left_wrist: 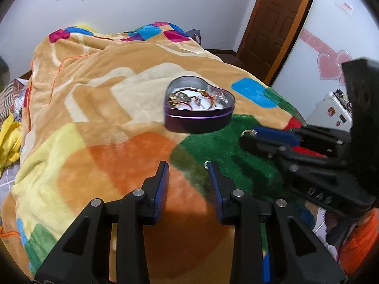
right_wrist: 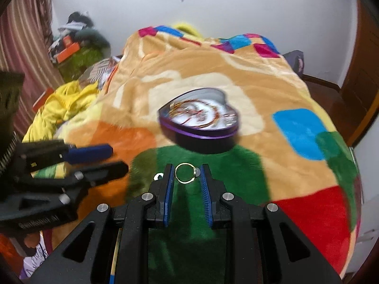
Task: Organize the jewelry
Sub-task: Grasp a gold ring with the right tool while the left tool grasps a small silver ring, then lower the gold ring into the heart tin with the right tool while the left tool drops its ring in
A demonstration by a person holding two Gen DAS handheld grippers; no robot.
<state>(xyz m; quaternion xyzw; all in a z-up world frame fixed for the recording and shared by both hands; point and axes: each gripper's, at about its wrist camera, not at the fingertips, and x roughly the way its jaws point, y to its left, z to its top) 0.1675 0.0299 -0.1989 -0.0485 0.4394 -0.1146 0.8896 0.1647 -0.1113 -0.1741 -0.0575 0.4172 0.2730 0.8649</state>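
My right gripper pinches a gold ring between its pads; the heart-shaped tin lies straight ahead on the blanket, open, bracelets inside; my left gripper hangs parted, empty, farther off.

1. The left gripper is at the bottom of the view, above the bed; its two blue-padded fingers stand apart with nothing between them.
2. Under it lies a plush blanket with orange, green, yellow and blue patches.
3. A purple heart-shaped tin sits on the blanket, without lid, and holds tangled jewelry in red and gold tones.
4. The right gripper enters from the right side, its tips near the tin but not touching it.
5. A brown door is behind, at the white wall.
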